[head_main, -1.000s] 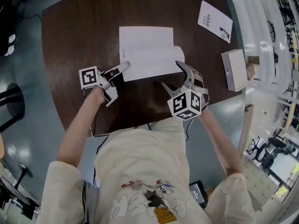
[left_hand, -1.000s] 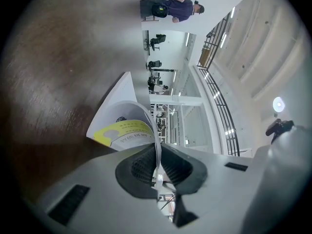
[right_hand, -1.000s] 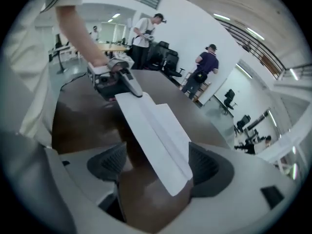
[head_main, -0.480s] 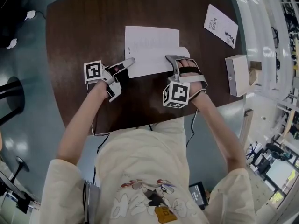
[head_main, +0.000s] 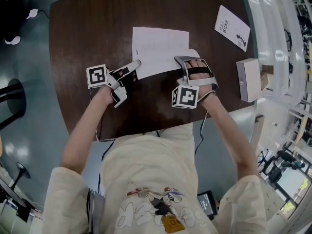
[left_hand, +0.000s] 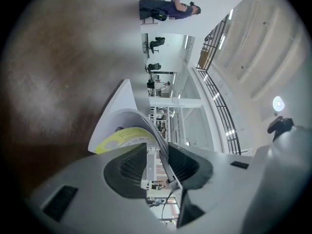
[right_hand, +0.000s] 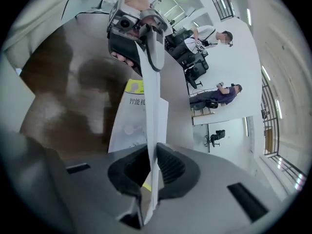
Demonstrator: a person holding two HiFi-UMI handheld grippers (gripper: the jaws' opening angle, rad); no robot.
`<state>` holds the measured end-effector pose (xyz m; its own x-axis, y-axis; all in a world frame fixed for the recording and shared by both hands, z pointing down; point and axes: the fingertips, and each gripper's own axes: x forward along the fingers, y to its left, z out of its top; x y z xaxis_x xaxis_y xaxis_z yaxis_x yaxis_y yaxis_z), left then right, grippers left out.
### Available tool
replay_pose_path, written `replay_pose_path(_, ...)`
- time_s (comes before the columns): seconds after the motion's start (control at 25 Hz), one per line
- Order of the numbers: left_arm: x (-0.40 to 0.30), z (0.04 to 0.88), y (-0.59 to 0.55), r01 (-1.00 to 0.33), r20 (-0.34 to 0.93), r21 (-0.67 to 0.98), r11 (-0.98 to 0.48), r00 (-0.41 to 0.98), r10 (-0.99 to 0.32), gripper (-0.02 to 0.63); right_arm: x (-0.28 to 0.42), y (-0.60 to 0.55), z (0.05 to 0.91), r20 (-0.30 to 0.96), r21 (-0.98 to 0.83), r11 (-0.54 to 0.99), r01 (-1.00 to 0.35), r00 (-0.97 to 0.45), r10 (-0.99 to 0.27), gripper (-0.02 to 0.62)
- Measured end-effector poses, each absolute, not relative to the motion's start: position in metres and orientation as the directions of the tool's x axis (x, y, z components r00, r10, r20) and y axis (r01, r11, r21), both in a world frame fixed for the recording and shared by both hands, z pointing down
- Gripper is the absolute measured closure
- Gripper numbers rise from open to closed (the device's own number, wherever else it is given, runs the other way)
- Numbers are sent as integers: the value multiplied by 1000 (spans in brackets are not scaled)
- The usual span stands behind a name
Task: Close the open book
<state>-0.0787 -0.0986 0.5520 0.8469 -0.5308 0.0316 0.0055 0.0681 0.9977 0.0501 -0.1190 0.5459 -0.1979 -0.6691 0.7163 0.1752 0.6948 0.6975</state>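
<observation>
Dark brown wooden table (head_main: pixel 87 28) with rounded corners, standing on a glossy grey-green floor (head_main: pixel 29 145). Beyond it, a bright open hall with white walls, black office chairs (right_hand: pixel 215 136) and a railed upper gallery (left_hand: pixel 219 111) along one side. Round lamp (left_hand: pixel 277 103) glowing on the pale ceiling, long strip lights further off.

The table (head_main: pixel 83 33) lies bare left of the book (head_main: pixel 158 45); a booklet (head_main: pixel 232 28) and box (head_main: pixel 247 79) (right side) obstruct.
</observation>
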Motion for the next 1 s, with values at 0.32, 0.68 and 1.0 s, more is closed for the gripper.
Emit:
replay_pose_path(0.32, -101, 542, -80, -319, 212, 937, -145, 844, -492, 463, 48, -130, 545, 723, 688, 712, 136, -207, -659, 571)
replay_pose_path(0.68, -89, 565, -54, -666, 511, 674, -320, 733, -450, 465, 47, -143, 549, 737, 671, 735, 94, -196, -647, 571)
replay_pose_path(1.0, -76, 568, -85, -807, 617, 390, -443, 586, -525, 556, 43, -161, 556, 748, 654, 756, 37, -182, -638, 569)
